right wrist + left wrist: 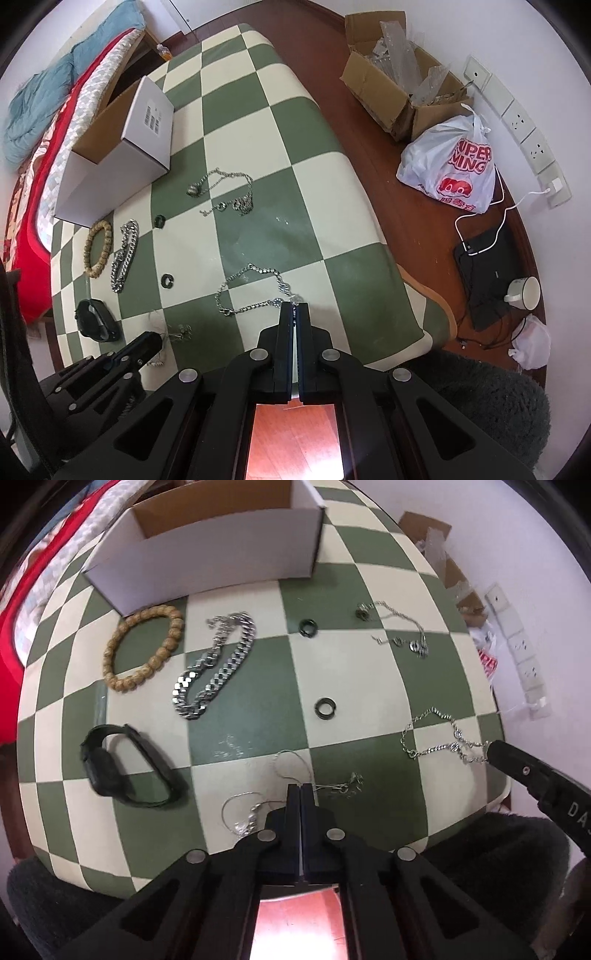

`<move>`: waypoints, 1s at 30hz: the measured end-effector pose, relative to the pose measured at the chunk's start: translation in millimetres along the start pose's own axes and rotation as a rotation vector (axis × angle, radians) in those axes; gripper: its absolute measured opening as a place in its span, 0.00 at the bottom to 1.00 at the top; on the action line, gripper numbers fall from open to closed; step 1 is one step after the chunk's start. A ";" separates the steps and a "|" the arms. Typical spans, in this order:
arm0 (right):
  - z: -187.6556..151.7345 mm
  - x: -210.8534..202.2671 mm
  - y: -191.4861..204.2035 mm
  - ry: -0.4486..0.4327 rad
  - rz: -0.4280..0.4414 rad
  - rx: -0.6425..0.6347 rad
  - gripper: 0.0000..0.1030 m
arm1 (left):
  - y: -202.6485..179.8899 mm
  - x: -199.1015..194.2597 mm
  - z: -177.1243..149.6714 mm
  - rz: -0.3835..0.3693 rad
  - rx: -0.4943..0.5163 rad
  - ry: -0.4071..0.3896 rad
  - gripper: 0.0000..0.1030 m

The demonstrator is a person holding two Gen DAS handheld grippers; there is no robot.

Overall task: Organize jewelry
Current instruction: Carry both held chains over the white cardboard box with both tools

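A checkered green and cream counter carries scattered jewelry, with an open white cardboard box at its far left corner.

The right tongs are clenched, tips at the near end of a silver link chain and apparently pinching it, though the bite itself is too small to confirm. The chain lies in a loose loop spreading away from the tips, toward the far left, its long axis running roughly left to right.

The left tongs are also clenched, tips pressed together over a thin silver necklace at the counter's near edge; I cannot tell whether they hold a strand.

Further off lie a wooden bead bracelet touching the box, a heavy curb chain, a black wristband, and two dark rings.

Both tongs reach in low from the near edge, angled down at the counter. The box sits well apart, far left, nearer the left hand's side.
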State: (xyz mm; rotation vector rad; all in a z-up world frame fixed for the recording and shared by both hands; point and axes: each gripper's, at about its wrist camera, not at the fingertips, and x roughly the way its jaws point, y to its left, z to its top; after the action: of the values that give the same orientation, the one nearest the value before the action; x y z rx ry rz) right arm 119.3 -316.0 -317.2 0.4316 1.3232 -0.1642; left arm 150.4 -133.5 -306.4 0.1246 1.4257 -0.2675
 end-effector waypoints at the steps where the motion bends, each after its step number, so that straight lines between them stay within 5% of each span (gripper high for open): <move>1: 0.3 -2.3 0.6 -0.005 0.003 -0.001 0.01 | 2.1 -3.9 -0.4 -0.003 -0.004 -0.008 0.00; 15: 3.6 -34.1 15.2 -0.056 0.058 -0.023 0.01 | 43.4 -84.4 5.8 -0.089 -0.088 -0.153 0.00; 30: 10.8 -91.0 51.0 -0.132 0.103 -0.095 0.01 | 44.8 -167.5 27.4 -0.108 -0.077 -0.324 0.00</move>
State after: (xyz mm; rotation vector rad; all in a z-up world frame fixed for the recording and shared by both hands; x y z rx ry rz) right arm 124.7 -285.3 -217.0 0.4008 1.1718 -0.0434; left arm 167.9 -78.8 -140.5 -0.0578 1.1200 -0.3069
